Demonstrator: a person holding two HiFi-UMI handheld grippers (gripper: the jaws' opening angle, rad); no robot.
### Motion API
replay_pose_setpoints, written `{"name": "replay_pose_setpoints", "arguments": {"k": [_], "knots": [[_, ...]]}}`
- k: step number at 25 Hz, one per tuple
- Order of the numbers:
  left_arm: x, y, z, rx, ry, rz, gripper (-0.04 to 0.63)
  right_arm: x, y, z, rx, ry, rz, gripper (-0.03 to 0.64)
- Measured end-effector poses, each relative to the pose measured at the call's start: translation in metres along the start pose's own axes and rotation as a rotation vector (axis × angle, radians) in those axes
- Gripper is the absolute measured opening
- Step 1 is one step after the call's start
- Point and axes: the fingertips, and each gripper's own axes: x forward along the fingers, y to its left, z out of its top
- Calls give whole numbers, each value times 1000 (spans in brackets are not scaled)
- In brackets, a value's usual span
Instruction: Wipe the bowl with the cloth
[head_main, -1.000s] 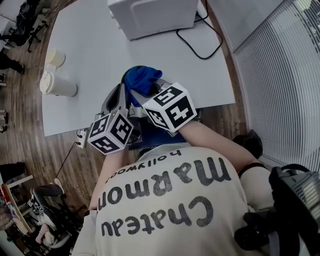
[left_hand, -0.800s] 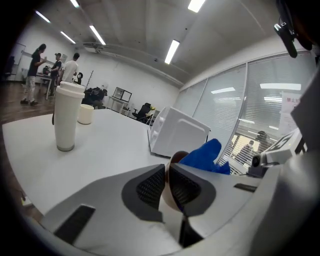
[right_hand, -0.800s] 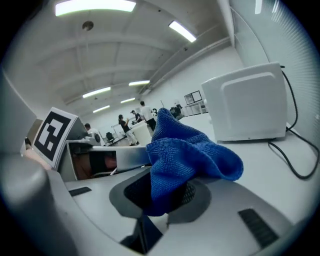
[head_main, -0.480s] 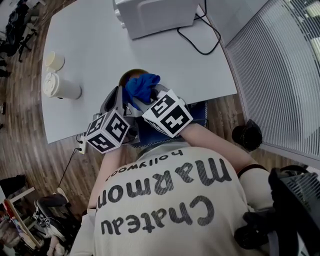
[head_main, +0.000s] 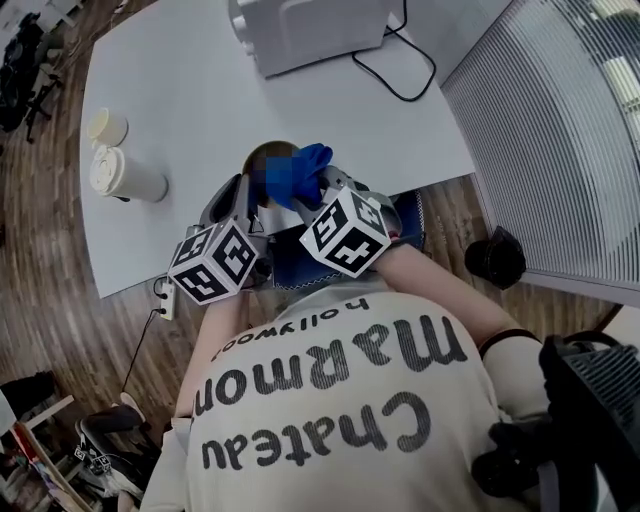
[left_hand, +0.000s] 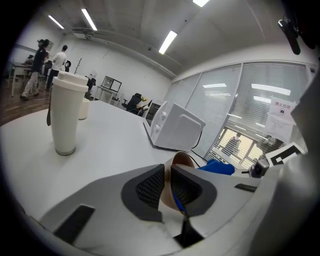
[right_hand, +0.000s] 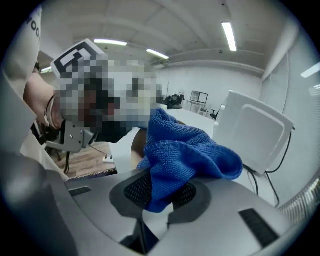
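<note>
The left tongs (left_hand: 168, 175) have the near wall of the bowl (left_hand: 183, 160) standing between their ribbed pads. The jaws have just been opening a little, yet both pads seem to lie against that thin wall, so I read this as a light grip on the rim, not a release; the gap is too narrow in the left gripper view to be sure. The right tongs (right_hand: 165, 192) are clamped on a bunched blue cloth (right_hand: 186, 150), and most of its bulk spills forward past the tips.

In the head view the two sets of tongs sit side by side at the near edge of the white tabletop (head_main: 200, 90). The left tongs (head_main: 240, 200) reach up to the brown bowl (head_main: 262, 160), and the cloth (head_main: 300, 172) lies against the bowl's right side, partly over its rim. From the left gripper view the bowl's mouth opens upward and leans toward the cloth, which shows just beyond the far rim.

What the wipe turns on is this: the bowl lies ahead and to the left of the right tongs' tips, so the cloth must travel leftward and down into the mouth. The right hand is the one to make that stroke, and the left only steadies. With the hold on the rim so slack, I judge a firm push could tip or swing the bowl.
</note>
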Motion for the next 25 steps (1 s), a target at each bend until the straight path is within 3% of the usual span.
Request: {"name": "replay_pose_setpoints", "arguments": {"k": [8, 13, 16, 20, 23, 25], "knots": [[0, -1, -16, 40, 134, -188, 44, -10, -6, -11, -181, 21, -126, 63], [11, -22, -28, 241, 213, -243, 43, -26, -27, -15, -191, 15, -212, 63], [26, -43, -31, 267, 245, -298, 43, -39, -51, -22, -60, -3, -245, 63], [47, -62, -35, 257, 279, -342, 41, -68, -81, -32, 247, -59, -270, 64], [66, -60, -44, 292, 316, -306, 30, -92, -105, -53, 484, -86, -311, 63], [81, -50, -51, 265, 328, -252, 26, -108, -116, -71, 634, -105, -334, 63]]}}
